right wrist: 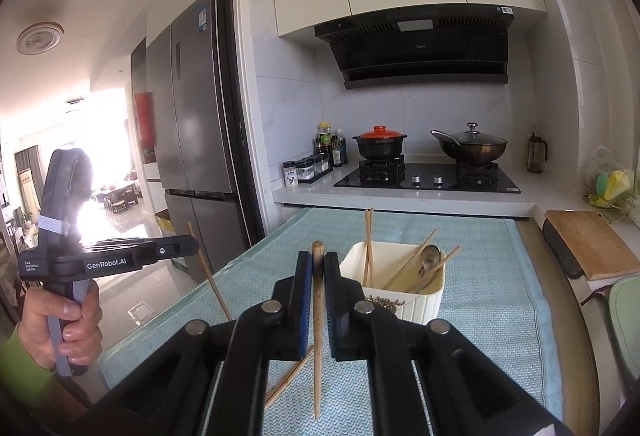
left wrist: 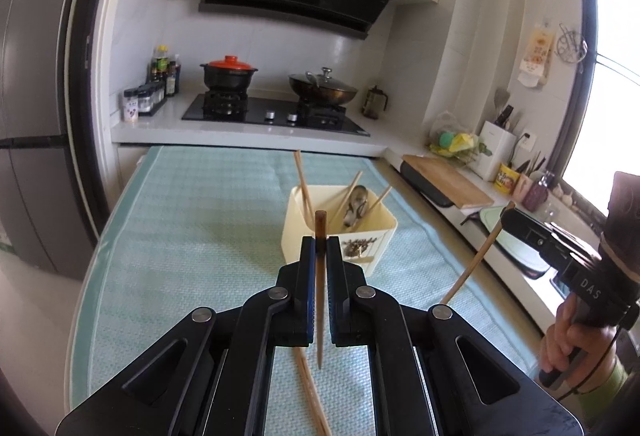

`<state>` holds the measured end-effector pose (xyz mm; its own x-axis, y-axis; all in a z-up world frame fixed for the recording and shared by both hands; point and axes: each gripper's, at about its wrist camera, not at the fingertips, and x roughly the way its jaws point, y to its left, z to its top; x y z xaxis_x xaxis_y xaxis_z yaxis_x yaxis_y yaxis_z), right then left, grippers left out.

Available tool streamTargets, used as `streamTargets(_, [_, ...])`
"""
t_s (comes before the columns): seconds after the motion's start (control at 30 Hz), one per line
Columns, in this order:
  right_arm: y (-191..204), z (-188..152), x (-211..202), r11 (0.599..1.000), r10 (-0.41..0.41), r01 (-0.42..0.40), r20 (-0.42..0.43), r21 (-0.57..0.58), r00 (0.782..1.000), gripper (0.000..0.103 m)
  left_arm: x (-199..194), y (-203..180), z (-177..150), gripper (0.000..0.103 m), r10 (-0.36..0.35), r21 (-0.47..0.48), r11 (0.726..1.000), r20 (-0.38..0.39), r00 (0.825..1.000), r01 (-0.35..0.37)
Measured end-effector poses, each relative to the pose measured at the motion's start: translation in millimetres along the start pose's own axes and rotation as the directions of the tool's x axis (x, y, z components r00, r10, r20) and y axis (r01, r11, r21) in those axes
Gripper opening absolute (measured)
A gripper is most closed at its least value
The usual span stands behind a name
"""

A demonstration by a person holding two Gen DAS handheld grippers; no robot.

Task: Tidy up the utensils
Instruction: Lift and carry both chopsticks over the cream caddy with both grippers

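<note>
My left gripper (left wrist: 320,241) is shut on a dark wooden chopstick (left wrist: 320,300), held lengthwise between its fingers above the table. My right gripper (right wrist: 318,256) is shut on a lighter wooden chopstick (right wrist: 317,336) the same way. Each gripper also shows in the other's view, the right one (left wrist: 508,214) and the left one (right wrist: 192,242), each with its chopstick hanging down. A cream utensil box (left wrist: 340,232) ahead of both holds several chopsticks and a metal spoon (left wrist: 356,206); it also shows in the right wrist view (right wrist: 420,300). More chopsticks (left wrist: 310,388) lie on the cloth below.
A teal cloth (left wrist: 192,228) covers the table. Behind it is a counter with a gas hob (left wrist: 272,114), two pots and spice jars. A cutting board (left wrist: 448,182) and a sink area lie to the right. A fridge (right wrist: 196,140) stands left.
</note>
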<state>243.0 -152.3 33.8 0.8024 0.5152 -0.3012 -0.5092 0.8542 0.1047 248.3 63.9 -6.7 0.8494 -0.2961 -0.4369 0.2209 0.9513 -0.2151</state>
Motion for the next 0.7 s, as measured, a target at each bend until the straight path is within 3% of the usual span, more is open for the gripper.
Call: streamTargets(0.7, [-16, 22, -3, 0.999, -0.012, 0.011, 0.03, 0.04, 0.999, 0.006, 1, -17, 29, 0.003, -0.041, 0.005, 0.999, 0.023, 0.999, 0.041])
